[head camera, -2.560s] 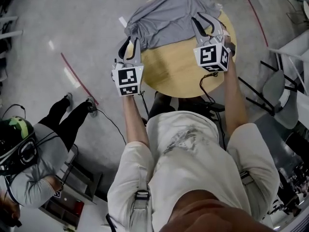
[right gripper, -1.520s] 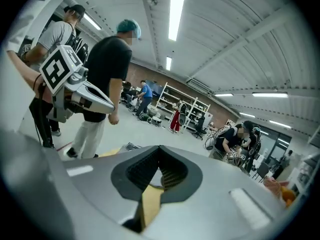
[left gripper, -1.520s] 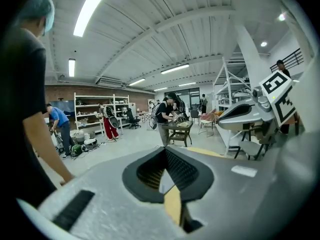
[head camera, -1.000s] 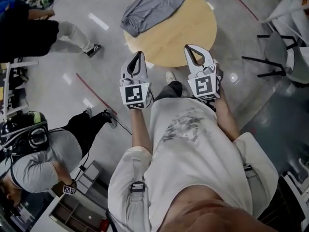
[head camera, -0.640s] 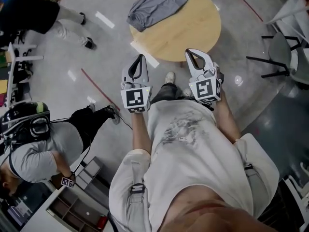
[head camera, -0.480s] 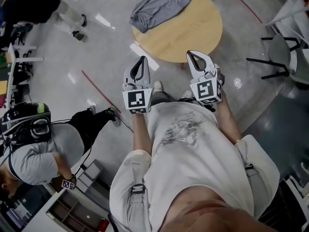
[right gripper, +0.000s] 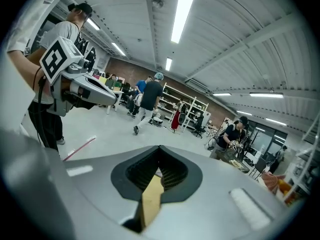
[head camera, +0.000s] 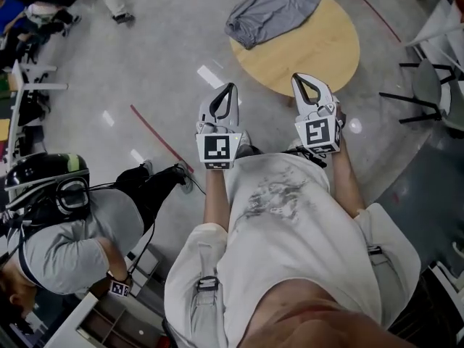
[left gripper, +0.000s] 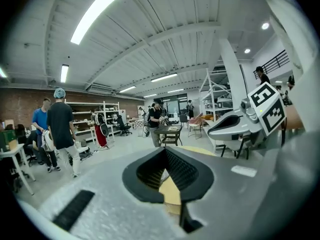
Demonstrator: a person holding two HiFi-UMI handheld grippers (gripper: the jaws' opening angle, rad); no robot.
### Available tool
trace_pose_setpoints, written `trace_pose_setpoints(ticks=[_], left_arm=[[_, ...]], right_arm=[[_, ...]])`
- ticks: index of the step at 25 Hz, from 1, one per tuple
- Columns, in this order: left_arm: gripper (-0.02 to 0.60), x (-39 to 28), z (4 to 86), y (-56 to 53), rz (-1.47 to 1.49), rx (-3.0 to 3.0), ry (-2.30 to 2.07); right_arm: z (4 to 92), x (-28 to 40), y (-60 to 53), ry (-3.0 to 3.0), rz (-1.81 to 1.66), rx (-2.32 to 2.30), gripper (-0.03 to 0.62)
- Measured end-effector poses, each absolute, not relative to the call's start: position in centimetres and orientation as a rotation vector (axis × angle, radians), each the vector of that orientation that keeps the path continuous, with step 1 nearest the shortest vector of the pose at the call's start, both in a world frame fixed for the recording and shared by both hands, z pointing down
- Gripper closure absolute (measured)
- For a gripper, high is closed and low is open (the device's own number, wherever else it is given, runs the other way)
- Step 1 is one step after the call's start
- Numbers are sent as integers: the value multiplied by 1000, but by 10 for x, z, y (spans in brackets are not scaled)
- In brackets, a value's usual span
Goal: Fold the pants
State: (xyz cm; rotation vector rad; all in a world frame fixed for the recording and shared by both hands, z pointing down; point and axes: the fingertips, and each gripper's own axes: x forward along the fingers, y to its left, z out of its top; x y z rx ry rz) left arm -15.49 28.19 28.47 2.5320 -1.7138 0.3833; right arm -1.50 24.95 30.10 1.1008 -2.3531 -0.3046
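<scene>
The grey pants [head camera: 272,13] lie in a folded heap on the far left part of the round wooden table [head camera: 319,49]. Both grippers are held close to the person's body, short of the table's near edge and apart from the cloth. My left gripper [head camera: 230,88] hangs over the floor, shut and empty. My right gripper [head camera: 299,79] sits just before the table's rim, also shut and empty. In the left gripper view the jaws meet at the left gripper's tip [left gripper: 165,151], with the right gripper [left gripper: 240,124] alongside. In the right gripper view the right gripper's [right gripper: 160,149] jaws are closed.
A person in grey crouches at the lower left [head camera: 69,234] beside shelving. A red floor line [head camera: 161,138] runs left of my feet. Dark chairs [head camera: 428,93] stand at the right. Other people [right gripper: 150,99] walk in the room beyond.
Both grippers have left the pants and come back toward the body, still shut. The table now lies farther off, up and to the right; the pants rest untouched on it.
</scene>
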Motion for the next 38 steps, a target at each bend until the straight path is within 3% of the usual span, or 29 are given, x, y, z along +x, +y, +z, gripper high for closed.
trace_pose_setpoints(ticks=[7,19,38], left_arm=[[575,-242,286,269,380,2567,-1671],[575,-325,283,242,355,2606,-1576],[575,-262,328,108,479,2758,-1218]], right_arm=[[309,-104,244,-2318,-295,1103,585],[304,-177,226,-2241,-269,1171,585],[355,-141,102,-2180,-121,1222,585]])
